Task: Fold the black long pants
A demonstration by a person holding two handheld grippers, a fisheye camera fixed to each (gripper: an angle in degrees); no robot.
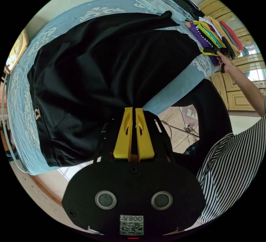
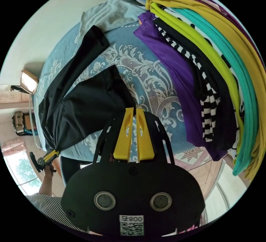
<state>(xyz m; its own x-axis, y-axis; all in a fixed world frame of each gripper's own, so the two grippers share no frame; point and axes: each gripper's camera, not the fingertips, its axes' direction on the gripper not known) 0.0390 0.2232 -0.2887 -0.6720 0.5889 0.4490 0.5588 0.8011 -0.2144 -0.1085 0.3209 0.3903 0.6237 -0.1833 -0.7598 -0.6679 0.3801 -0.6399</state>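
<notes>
The black long pants [image 1: 105,67] lie spread on a blue patterned bed cover [image 1: 177,86], waistband at the left, legs running up and to the right. In the left gripper view, my left gripper [image 1: 133,109] is shut on a bunched edge of the pants at the bed's near side. The right gripper [image 1: 212,51], held in a hand, sits at the far leg end beside the clothes stack. In the right gripper view, the right gripper [image 2: 134,110] has its jaws together on the hem of one black leg [image 2: 91,106]. The left gripper [image 2: 50,155] pinches the pants at the bed edge.
A stack of folded coloured clothes [image 2: 210,59] lies on the bed just right of the leg ends, also seen as the colourful stack [image 1: 213,30]. Pale grey garments [image 2: 110,14] lie beyond. Wooden cabinets [image 1: 238,97] and tiled floor [image 1: 177,125] lie past the bed edge. A striped sleeve [image 1: 235,164] is close.
</notes>
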